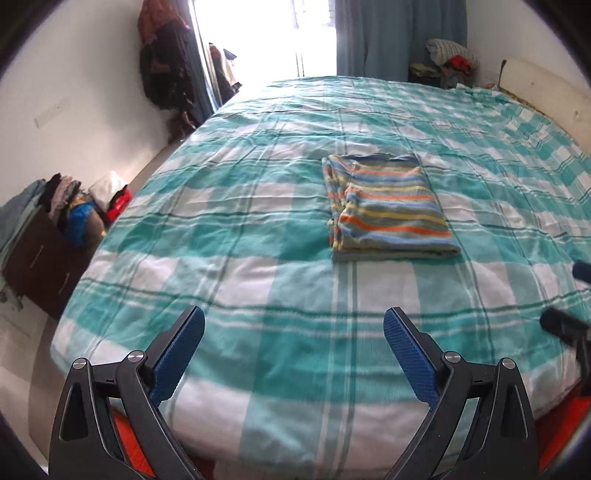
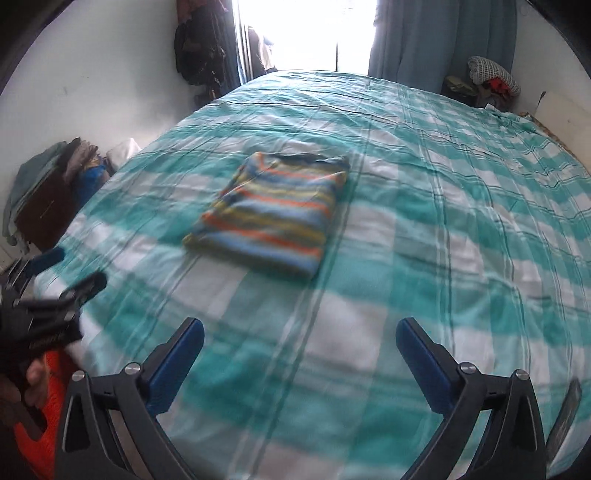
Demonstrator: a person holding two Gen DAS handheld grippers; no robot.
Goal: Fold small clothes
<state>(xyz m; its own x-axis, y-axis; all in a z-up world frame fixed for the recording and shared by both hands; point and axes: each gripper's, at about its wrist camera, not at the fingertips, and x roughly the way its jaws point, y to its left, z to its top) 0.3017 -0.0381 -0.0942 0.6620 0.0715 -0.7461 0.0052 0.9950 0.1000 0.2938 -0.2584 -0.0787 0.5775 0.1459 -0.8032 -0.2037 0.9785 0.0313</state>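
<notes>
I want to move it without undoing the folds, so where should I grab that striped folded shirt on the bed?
Probably take the striped shirt at its near folded edge, the thick closed one facing the grippers, coming in low over the bedspread. The far edge shows the loose collar, and the left side shows stacked layers that could slip apart. Both grippers' jaws stand open and apart from it.

Home bedroom: large bed (image 1: 258, 221) under teal-white check cover; bright window (image 1: 266, 33) with blue curtain (image 1: 388, 33) at 12 o'clock; clothes pile (image 1: 62, 192) on cabinet at 9.
</notes>
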